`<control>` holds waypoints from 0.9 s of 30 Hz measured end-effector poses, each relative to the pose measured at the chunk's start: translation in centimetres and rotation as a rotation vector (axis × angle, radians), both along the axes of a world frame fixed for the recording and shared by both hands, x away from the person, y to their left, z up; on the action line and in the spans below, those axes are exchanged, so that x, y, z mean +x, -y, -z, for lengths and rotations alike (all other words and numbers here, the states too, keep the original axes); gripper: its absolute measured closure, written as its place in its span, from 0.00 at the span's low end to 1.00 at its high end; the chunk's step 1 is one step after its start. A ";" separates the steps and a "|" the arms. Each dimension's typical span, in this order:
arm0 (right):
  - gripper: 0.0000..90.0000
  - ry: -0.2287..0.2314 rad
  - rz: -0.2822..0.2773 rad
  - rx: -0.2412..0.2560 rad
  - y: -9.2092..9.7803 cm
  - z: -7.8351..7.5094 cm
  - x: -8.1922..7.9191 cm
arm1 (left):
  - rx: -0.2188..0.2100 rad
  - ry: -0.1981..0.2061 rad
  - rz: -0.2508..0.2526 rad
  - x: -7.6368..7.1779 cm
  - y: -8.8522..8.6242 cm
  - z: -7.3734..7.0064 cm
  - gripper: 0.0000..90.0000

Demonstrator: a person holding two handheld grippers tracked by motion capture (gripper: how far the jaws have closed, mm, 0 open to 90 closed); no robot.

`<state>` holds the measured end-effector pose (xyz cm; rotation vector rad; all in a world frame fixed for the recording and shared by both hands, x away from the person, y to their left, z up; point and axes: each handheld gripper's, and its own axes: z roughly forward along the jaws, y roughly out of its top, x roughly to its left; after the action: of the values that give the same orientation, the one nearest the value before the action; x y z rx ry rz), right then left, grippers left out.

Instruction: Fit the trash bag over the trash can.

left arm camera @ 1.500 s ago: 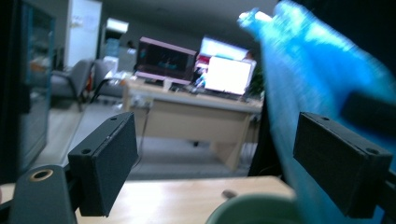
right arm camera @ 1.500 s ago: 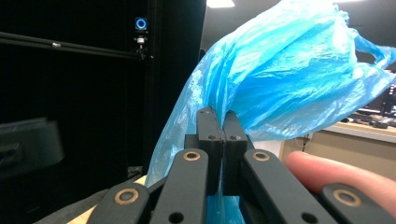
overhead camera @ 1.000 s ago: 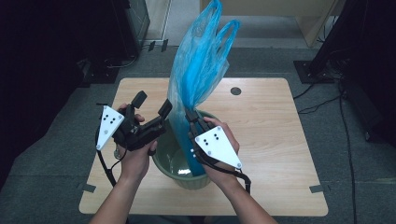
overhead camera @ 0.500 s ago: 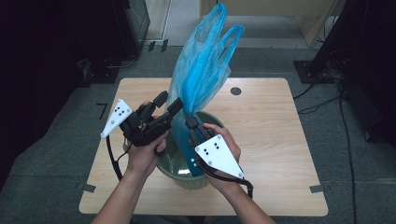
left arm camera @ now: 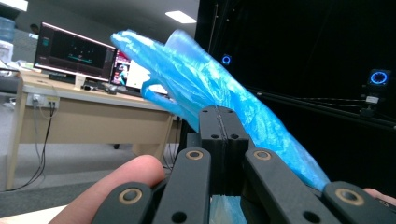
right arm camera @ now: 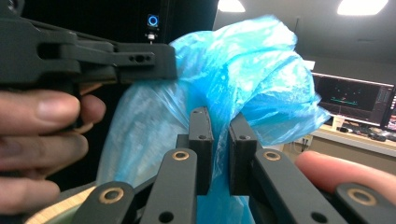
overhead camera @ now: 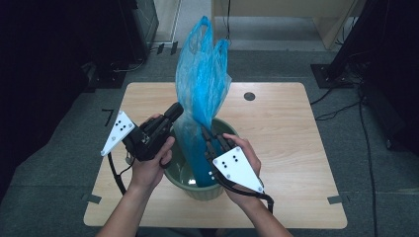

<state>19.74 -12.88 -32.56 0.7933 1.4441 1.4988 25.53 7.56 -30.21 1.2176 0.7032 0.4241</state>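
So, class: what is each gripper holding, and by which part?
The right gripper pinches the blue bag by a gathered fold low down. The left gripper is shut, holding nothing.

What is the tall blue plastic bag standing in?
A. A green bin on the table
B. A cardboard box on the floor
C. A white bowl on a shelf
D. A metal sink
A: in the high view the blue plastic bag rises out of a round green bin on the wooden table, and the right gripper has its jaws around the bag's plastic.
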 end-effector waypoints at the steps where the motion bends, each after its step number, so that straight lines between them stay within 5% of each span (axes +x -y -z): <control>1: 0.94 0.000 0.003 -0.004 0.1 0.1 -0.1 | 0.001 0.005 -0.001 -0.1 -0.1 0.0 1.00; 16: 0.97 -0.032 0.058 0.028 2.8 0.5 -0.5 | 0.019 0.031 -0.021 -1.2 -0.9 0.9 1.00; 27: 0.99 -0.039 0.079 0.012 4.9 1.8 -2.0 | 0.076 0.066 -0.042 -3.0 -2.1 2.1 1.00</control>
<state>17.79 -17.74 -34.33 0.8812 1.4169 1.4406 22.49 9.63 -32.27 1.2561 0.6622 0.5277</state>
